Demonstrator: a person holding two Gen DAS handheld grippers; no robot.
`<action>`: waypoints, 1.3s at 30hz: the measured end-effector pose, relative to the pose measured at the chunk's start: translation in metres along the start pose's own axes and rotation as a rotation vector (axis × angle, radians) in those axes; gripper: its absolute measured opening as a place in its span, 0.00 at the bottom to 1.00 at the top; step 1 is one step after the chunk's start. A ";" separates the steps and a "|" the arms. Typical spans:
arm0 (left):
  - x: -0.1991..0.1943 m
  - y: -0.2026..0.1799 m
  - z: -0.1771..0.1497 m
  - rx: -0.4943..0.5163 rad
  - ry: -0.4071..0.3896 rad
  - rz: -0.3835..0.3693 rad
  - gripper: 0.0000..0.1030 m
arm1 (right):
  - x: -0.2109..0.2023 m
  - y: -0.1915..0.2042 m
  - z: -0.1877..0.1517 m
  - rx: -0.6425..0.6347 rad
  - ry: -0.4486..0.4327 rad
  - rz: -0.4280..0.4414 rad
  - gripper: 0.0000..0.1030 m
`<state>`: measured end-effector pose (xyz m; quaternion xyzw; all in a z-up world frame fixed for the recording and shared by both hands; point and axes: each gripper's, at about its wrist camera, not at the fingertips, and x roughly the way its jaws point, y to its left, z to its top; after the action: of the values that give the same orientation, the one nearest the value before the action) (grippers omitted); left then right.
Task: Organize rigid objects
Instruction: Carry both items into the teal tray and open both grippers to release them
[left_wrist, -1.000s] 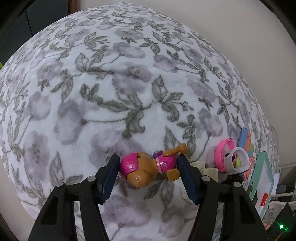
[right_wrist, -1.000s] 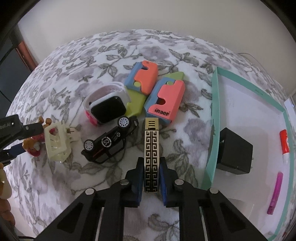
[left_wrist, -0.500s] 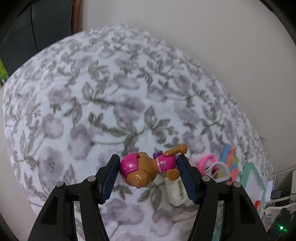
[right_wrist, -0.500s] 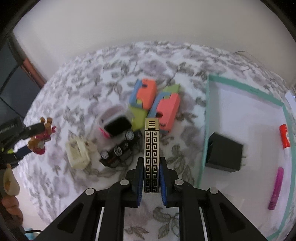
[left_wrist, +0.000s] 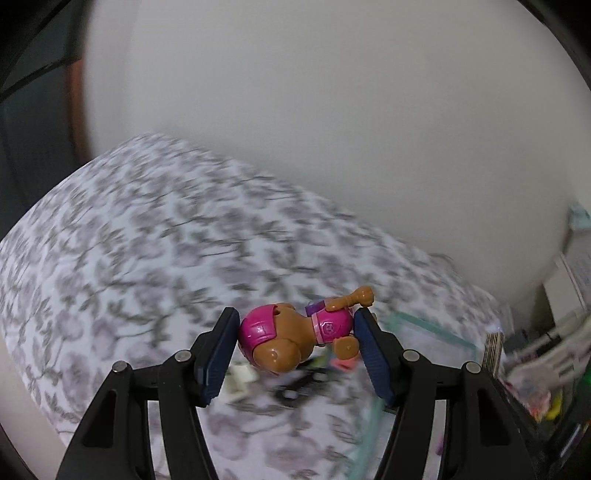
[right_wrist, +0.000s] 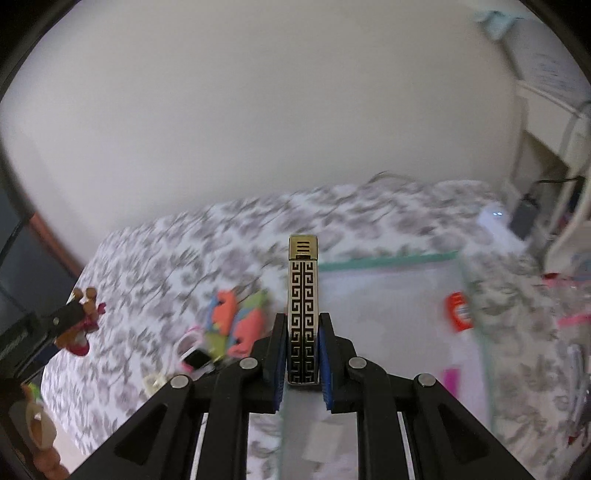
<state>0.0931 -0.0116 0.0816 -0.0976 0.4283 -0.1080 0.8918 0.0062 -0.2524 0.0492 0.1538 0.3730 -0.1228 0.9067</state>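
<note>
Blurring hides bedspread toys | left tongs grip pup figure

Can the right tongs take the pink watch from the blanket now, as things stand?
Probably not yet. The right tongs are shut on the gold lighter, so nothing else fits between them. The pink watch lies uncovered on the blanket below, among other toys.

My left gripper clamped a pink-and-brown toy pup figure sideways between its blue pads, held above the blurred floral bedspread, teal-edged tray just beyond, pale wall behind.
</note>
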 end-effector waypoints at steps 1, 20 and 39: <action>-0.001 -0.015 -0.001 0.030 0.003 -0.014 0.63 | -0.004 -0.009 0.003 0.016 -0.011 -0.015 0.16; 0.062 -0.177 -0.090 0.345 0.182 -0.092 0.64 | -0.022 -0.122 0.013 0.112 -0.023 -0.226 0.16; 0.120 -0.171 -0.134 0.387 0.335 -0.016 0.64 | 0.076 -0.136 -0.050 0.098 0.307 -0.246 0.16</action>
<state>0.0423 -0.2192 -0.0442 0.0908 0.5405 -0.2095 0.8098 -0.0191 -0.3679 -0.0637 0.1678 0.5163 -0.2258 0.8089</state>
